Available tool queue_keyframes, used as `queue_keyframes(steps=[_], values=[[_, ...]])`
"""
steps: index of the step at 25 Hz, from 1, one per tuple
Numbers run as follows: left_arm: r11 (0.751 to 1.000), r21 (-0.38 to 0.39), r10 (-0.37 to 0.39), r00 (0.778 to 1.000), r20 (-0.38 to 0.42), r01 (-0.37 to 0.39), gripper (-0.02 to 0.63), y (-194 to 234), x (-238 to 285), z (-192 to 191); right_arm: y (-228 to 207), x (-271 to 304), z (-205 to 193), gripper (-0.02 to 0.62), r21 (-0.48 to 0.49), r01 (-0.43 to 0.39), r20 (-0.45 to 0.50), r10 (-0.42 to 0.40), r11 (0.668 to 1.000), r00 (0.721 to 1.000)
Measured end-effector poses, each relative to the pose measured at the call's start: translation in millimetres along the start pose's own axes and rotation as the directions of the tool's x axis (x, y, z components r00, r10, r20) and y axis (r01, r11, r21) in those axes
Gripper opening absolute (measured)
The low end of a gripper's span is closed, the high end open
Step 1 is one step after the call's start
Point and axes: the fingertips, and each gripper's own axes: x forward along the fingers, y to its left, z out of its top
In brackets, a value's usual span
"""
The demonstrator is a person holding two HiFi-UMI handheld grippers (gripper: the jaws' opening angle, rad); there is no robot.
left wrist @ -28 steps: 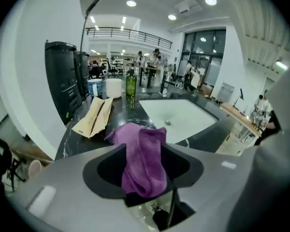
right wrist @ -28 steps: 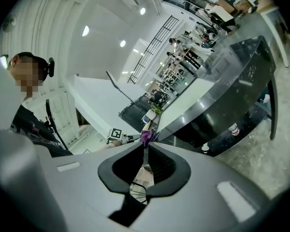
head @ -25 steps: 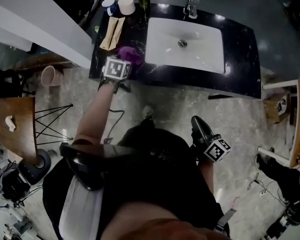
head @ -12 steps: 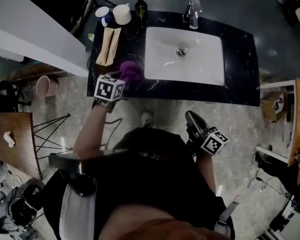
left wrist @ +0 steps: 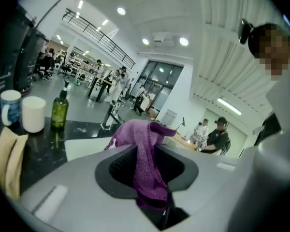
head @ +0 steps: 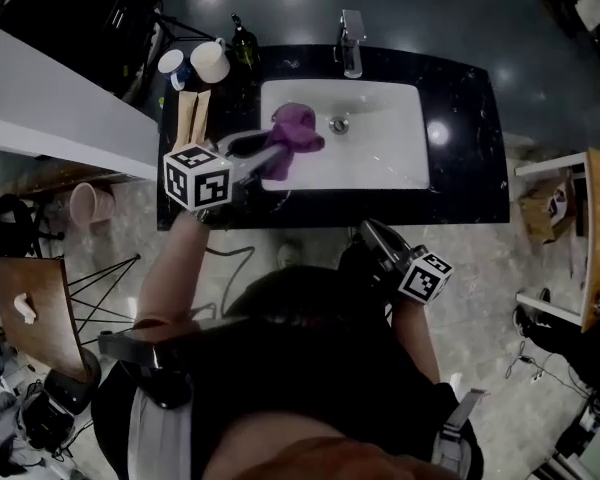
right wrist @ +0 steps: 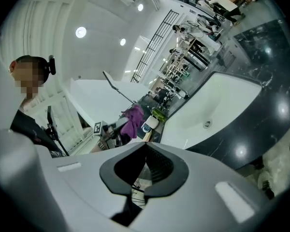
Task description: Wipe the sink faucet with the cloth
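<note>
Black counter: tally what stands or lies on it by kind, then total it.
cups: 2
bottle: 1
faucet: 1
folded beige cloth: 1
Total: 5

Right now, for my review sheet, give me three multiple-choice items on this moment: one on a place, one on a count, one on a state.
1. Where is the purple cloth?
A. In the air over the white basin
B. On the floor
C. Draped over the faucet

2. How many cups stand at the back left of the black counter?
A. One
B. Two
C. Four

3. How do the jaws of the left gripper stand?
A. Wide apart and empty
B. Closed on the cloth
C. Closed on a cup

Answers:
1 A: the head view shows the cloth hanging above the basin.
2 B: two cups stand side by side there.
3 B: the left gripper view shows the cloth pinched between the jaws.
</note>
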Motion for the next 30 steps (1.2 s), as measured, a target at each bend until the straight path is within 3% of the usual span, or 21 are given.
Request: queue_keyframes(steps=[3,6,9,13,19,24,30], values=[[0.996,-0.057,-0.06,0.994,0.093,0.066,0.109,-6,38,55,-19,-7,33,0.014,0.007,-0.028,-0.015,0.028,1.0,1.0],[0.999,-0.002,-0.046,0.995,0.089,0.046,0.109,-12,72,96,-32,-18,74,0.014,-0.013,-0.067,-0.041,0.067,0.998,0.997],[0.995,0.092,-0.044,0.999,0.01,0.043,0.109,-15,109,124,-48,-20,111,0.014,-0.03,-0.097,-0.074,0.095,0.995,0.993],[0.98,0.198,0.044,0.993,-0.112,-0.021,0.109,7,159,144,-75,-24,143,0.014,0.002,-0.118,-0.1,0.117,0.993,0.988],[0.943,0.291,0.238,0.937,-0.255,-0.161,0.109,77,214,163,-117,-36,164,0.014,0.092,-0.109,-0.12,0.12,0.99,0.986],[0.929,0.253,0.336,0.905,-0.261,-0.272,0.109,133,242,196,-142,-49,179,0.012,0.126,-0.09,-0.102,0.103,0.988,0.989],[0.951,0.132,0.303,0.928,-0.219,-0.279,0.107,141,245,202,-145,-52,184,0.014,0.12,-0.086,-0.091,0.097,0.989,0.991]])
